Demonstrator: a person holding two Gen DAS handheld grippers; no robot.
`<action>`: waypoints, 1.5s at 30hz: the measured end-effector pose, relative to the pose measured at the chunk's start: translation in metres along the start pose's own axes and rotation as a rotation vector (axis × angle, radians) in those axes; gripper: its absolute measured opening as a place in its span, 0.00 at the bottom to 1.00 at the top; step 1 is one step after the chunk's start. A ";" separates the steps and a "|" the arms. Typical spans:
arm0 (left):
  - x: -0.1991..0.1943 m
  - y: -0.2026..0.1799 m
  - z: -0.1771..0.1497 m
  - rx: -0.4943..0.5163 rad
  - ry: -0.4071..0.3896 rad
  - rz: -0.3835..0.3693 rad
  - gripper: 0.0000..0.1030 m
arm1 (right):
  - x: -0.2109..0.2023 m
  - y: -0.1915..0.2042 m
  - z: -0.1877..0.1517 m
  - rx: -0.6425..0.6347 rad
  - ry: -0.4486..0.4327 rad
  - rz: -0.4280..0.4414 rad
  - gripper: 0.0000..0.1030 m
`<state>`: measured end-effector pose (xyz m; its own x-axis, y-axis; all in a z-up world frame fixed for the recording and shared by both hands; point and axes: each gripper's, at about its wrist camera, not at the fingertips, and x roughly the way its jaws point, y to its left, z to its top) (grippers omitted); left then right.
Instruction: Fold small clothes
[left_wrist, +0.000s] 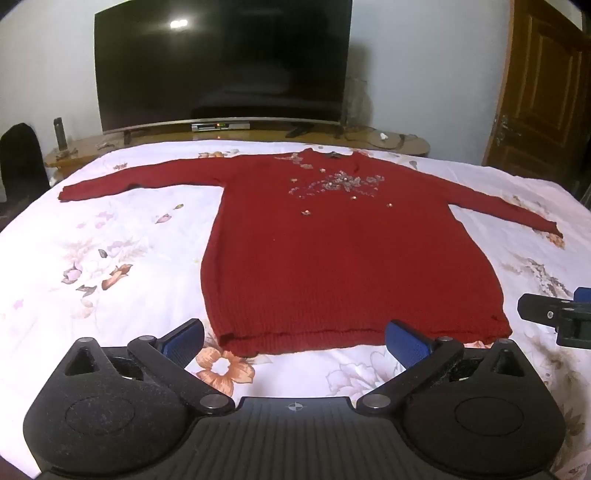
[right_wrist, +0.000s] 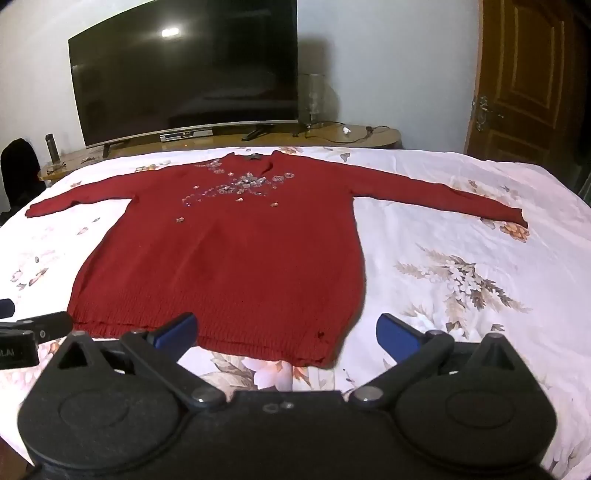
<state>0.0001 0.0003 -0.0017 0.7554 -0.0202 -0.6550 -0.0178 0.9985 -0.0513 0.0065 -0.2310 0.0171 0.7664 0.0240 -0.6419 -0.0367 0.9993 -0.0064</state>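
Observation:
A dark red knitted sweater (left_wrist: 347, 266) with sequin flowers on the chest lies flat and face up on the bed, both sleeves spread out sideways, hem nearest me. It also shows in the right wrist view (right_wrist: 236, 266). My left gripper (left_wrist: 295, 338) is open and empty, just in front of the hem's left part. My right gripper (right_wrist: 286, 332) is open and empty, in front of the hem's right corner. The right gripper shows at the right edge of the left wrist view (left_wrist: 554, 317). The left gripper shows at the left edge of the right wrist view (right_wrist: 33, 332).
The bed carries a white floral sheet (left_wrist: 110, 258). Behind it stands a low wooden cabinet (left_wrist: 388, 142) with a large dark television (left_wrist: 221, 62), a set-top box and a bottle (left_wrist: 59, 133). A wooden door (left_wrist: 543, 85) is at the right.

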 end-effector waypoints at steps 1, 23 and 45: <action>0.000 0.001 0.000 -0.003 0.002 -0.005 1.00 | 0.000 0.000 0.000 0.000 0.004 0.000 1.00; 0.000 0.001 0.002 -0.002 -0.012 0.017 1.00 | -0.001 0.002 0.001 -0.007 -0.007 0.004 1.00; 0.001 0.001 0.001 -0.002 -0.011 0.016 1.00 | 0.000 0.001 0.000 -0.007 -0.009 0.005 1.00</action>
<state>0.0017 0.0014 -0.0016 0.7624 -0.0033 -0.6471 -0.0318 0.9986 -0.0425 0.0066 -0.2299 0.0177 0.7719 0.0290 -0.6351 -0.0449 0.9990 -0.0089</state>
